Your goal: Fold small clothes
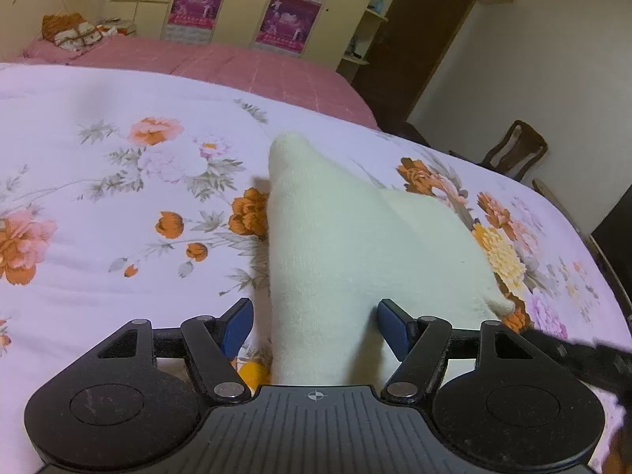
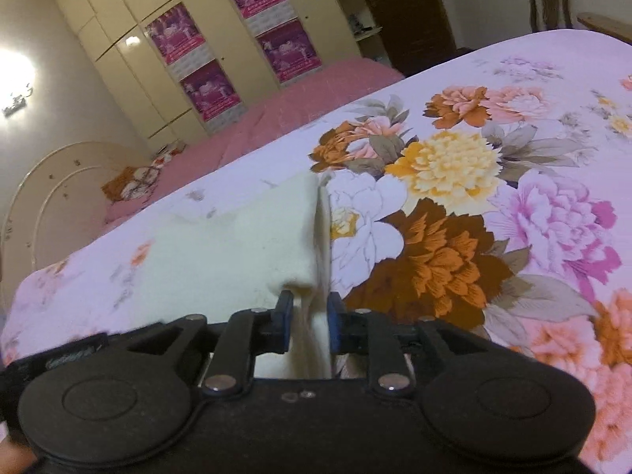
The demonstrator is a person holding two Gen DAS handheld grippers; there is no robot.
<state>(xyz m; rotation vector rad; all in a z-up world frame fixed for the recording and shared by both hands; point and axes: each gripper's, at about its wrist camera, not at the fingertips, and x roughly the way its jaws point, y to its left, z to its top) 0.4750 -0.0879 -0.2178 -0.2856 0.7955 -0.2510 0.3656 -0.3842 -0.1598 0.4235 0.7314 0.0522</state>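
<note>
Black, blue-padded, the left hand-held gripper (image 1: 314, 326) stands wide, its pads either side of a cream knitted sock-like garment (image 1: 335, 245) without pressing it. That garment lies on the floral pink-white quilt (image 1: 118, 181) of the bed, its tip pointing far. To the right, the right hand-held gripper (image 2: 310, 324) stands narrow around the garment's near edge (image 2: 312, 316); whether it pinches, I cannot tell.

Floral quilt (image 1: 118, 197) on bed, pink blanket (image 1: 221, 63), cream wardrobe (image 2: 130, 31) with purple posters (image 1: 197, 0), wooden chair (image 1: 513, 150)
</note>
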